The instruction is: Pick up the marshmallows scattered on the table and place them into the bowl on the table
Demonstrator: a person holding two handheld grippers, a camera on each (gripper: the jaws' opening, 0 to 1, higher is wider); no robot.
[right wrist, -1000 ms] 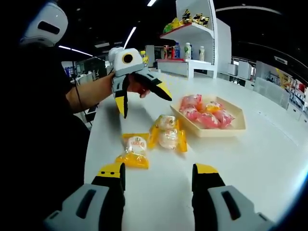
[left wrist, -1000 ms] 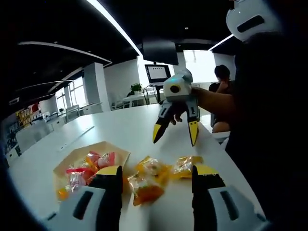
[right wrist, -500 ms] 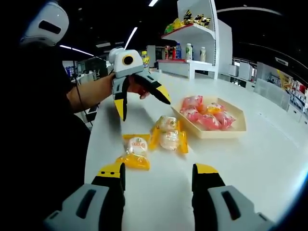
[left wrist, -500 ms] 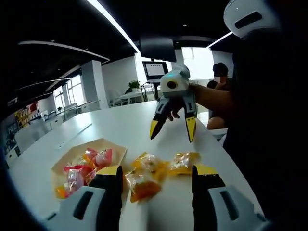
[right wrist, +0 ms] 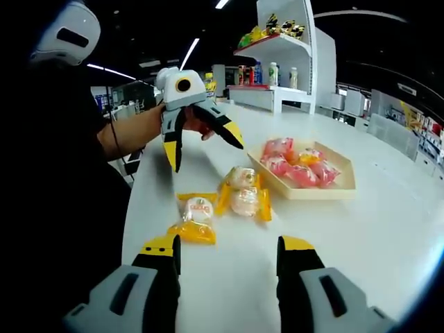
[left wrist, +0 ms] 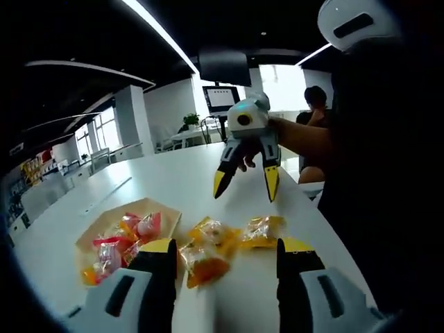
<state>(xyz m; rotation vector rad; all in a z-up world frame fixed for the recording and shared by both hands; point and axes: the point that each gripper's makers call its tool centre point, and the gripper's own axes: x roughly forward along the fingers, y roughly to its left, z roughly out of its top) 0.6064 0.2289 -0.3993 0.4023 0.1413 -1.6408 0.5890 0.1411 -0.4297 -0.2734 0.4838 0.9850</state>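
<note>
While both grippers, left gripper (right wrist: pixel 205 146) & right gripper (left wrist: pixel 244 186), are hovering wide open w/ nothing held, 3 yellow marshmallow packs (right wrist: pixel 239 193) are lying beside the bowl (right wrist: pixel 331 191), so approach is underway; next is lowering onto one pack.

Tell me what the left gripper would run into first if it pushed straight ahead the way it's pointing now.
Probably the orange-wrapped marshmallow lying on the white table just beyond the open left gripper. Depth is hard to judge through the fisheye, so the gripper could meet the tabletop just short of it.
</note>
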